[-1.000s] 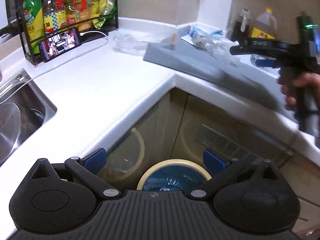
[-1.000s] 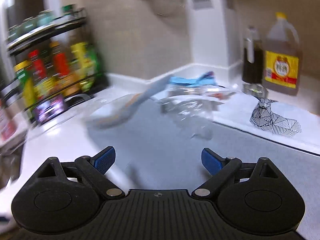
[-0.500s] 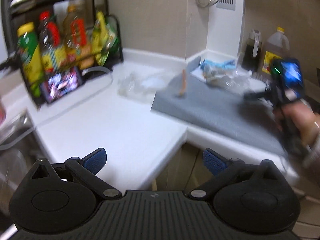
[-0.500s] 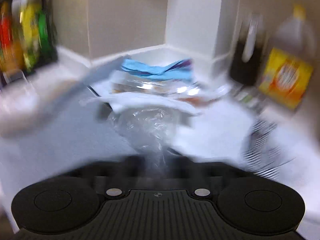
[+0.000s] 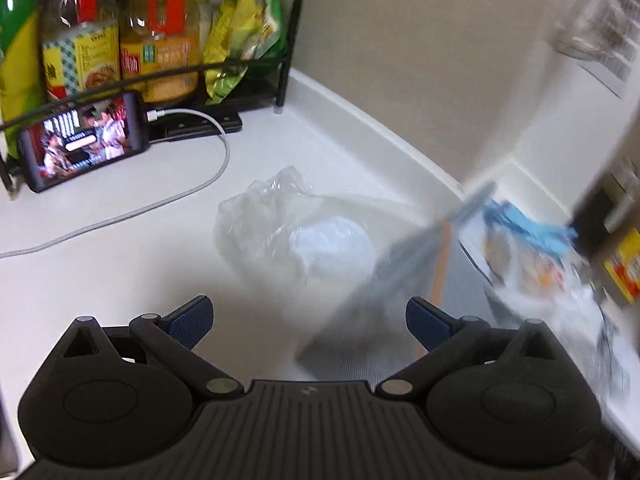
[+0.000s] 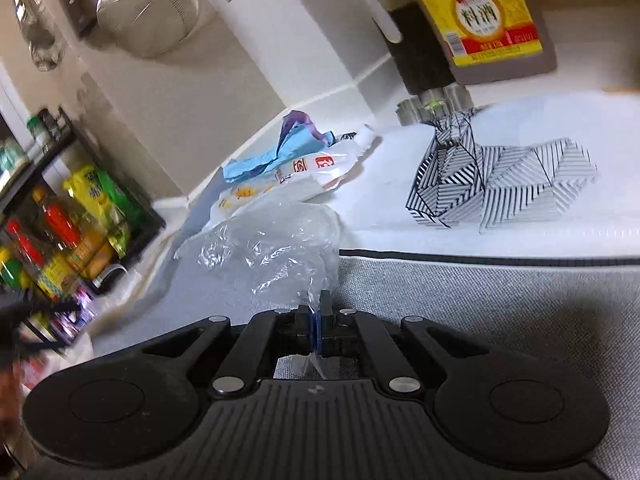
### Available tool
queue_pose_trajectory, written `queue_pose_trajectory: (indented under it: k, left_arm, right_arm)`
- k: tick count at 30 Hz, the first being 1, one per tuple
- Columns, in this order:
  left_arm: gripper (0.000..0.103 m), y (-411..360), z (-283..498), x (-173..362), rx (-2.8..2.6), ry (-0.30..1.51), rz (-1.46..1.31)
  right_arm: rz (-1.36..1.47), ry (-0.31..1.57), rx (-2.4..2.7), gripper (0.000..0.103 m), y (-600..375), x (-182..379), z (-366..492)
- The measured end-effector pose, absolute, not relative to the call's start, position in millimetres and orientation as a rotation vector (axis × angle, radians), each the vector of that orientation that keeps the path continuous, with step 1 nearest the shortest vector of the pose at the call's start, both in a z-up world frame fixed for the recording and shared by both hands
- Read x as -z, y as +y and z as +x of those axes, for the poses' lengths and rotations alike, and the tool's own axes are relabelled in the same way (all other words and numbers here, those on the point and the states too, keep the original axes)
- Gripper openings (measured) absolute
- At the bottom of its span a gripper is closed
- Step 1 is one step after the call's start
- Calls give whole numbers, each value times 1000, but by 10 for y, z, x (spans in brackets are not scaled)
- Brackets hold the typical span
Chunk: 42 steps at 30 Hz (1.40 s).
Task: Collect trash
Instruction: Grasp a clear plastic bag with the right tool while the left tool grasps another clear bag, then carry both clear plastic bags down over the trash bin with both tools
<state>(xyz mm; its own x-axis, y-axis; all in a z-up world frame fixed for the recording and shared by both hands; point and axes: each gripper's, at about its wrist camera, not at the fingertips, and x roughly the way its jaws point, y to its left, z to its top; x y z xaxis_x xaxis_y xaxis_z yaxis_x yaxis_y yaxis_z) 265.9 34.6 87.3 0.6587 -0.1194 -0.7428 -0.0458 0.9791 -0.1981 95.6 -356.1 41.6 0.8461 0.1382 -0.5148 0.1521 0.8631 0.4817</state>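
White kitchen worktop (image 5: 120, 280) runs into a corner, with a grey mat (image 6: 500, 300) laid over part of it. On that mat the right claw (image 6: 320, 320) is clamped on the near edge of a crumpled clear plastic bag (image 6: 276, 248); just behind lie a blue wrapper (image 6: 264, 160) and a white printed packet (image 6: 316, 168). The left claw (image 5: 308, 320) stands wide with nothing between its jaws, above a second clear bag (image 5: 280, 224) on the bare worktop. A phone (image 5: 80, 140) leans against a black bottle rack (image 5: 288, 40).
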Motion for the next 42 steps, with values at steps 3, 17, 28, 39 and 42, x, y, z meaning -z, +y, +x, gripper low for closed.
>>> queue_pose_trajectory:
  k: [3,17,28,39,42]
  left_arm:
    - [103,337,2907,-748,21,883,-289]
    - [10,263,2945,-1003,14,867,-349]
    - [9,580,1579,-1638,119,723,-295]
    - [9,1100,259,-1481,159,748,-295]
    - [9,1154,26,-1362,190,757,-307]
  right_arm:
    - [559,566,1,2,-3576,-395,951]
    - [568,562,1,2,-3605,-379,937]
    - [612,554,-13,1,-3656,-355,927]
    - [425,532,148,2,-3254,-684,375]
    - [359,498,154,2,-3050,-814,8]
